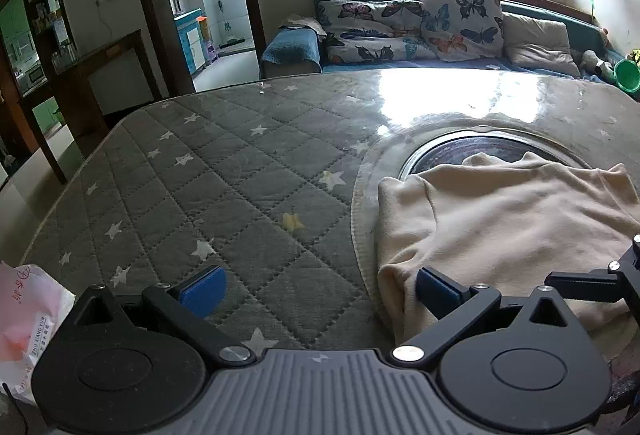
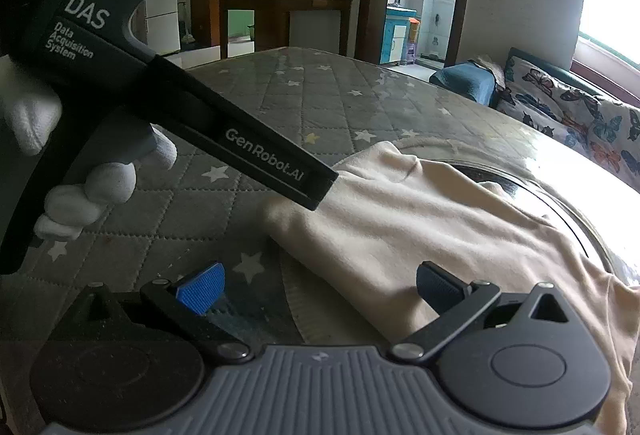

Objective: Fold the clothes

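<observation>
- Left wrist view: my left gripper (image 1: 320, 293) hangs low over the quilted, star-printed table cover (image 1: 208, 171) with its jaws spread wide and nothing between them. The left blue pad (image 1: 203, 290) sits over bare quilt; the right one is at the near left edge of the cream garment (image 1: 500, 231), and I cannot tell whether it touches the cloth.
- The garment lies rumpled to the right of centre, partly covering a round dark inset (image 1: 476, 151) in the tabletop. Most of it spreads beyond and to the right of my tool.
- At the far right edge I see part of the other tool's black linkage over the garment. A pink printed bag (image 1: 28, 319) lies at the near left corner.
- Right wrist view: my right gripper (image 2: 320, 291) is also wide apart and empty. Its right pad is over the cream cloth, its left pad over the quilt, so the garment's near left border runs between the fingers.
- The left tool's dark body (image 2: 240, 139) crosses from upper left, held in a white-gloved hand (image 2: 92, 179), its tip reaching the garment's far left edge.
</observation>
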